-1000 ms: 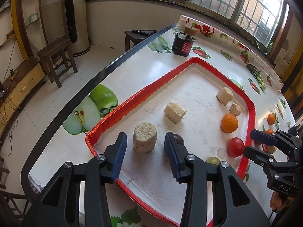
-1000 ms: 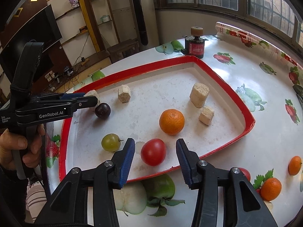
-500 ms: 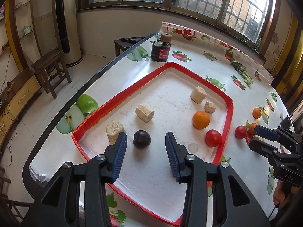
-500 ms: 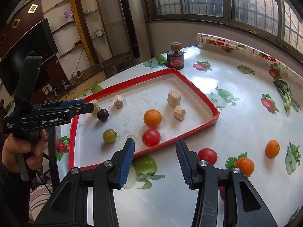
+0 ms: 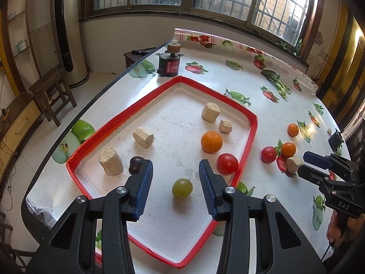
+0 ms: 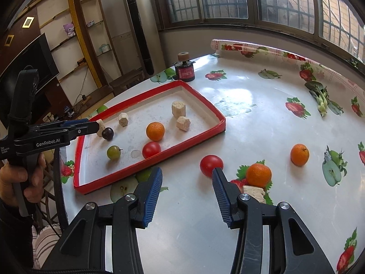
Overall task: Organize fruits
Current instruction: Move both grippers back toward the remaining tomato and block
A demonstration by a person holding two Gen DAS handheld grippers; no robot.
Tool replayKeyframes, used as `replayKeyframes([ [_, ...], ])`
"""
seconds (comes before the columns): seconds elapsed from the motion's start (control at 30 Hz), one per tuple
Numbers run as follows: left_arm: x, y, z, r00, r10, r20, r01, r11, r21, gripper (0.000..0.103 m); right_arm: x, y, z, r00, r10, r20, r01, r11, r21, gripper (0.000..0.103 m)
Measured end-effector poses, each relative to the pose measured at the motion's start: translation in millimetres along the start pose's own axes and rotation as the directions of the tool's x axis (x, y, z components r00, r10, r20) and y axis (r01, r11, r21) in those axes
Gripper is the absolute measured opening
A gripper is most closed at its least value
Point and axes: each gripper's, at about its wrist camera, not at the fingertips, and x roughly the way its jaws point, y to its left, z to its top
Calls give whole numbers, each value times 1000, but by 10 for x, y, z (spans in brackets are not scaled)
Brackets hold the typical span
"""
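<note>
A red-rimmed tray (image 5: 250,141) holds a green fruit (image 5: 182,188), a dark plum (image 5: 136,164), an orange (image 5: 211,141), a red tomato (image 5: 227,163) and several beige blocks. My left gripper (image 5: 175,166) hangs open above the tray's near part, with the green fruit on the tray below its fingers. My right gripper (image 6: 187,173) is open over the bare tablecloth right of the tray (image 6: 127,171). A second red tomato (image 6: 211,165) lies just beyond its right fingertip. Two oranges (image 6: 259,174) (image 6: 299,154) and a beige block (image 6: 253,190) lie further right.
A black and red jar (image 5: 169,65) stands past the tray's far corner. A rolled end of the fruit-print tablecloth (image 6: 251,48) lies along the window side. The table's dark edge (image 5: 95,98) drops to the floor on the left, by a wooden stool (image 5: 52,93).
Both grippers drew back and rose. The left view swung from the beige cylinder and plum to the green fruit. The right gripper left the tray's tomato for the table to its right.
</note>
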Motion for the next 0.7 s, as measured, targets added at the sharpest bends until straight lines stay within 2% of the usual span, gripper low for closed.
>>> replayKeyframes([
  [0.4,74,-488,-55,997,-75,-34,78,994,76,40,-137,-441,-234,998,-65,-17,66,994,82,48],
  [0.7,137,-847,-79,988,-136,-68,144,982,126,40,44,-698,-341,994,-85,-65,92,987,129,48],
])
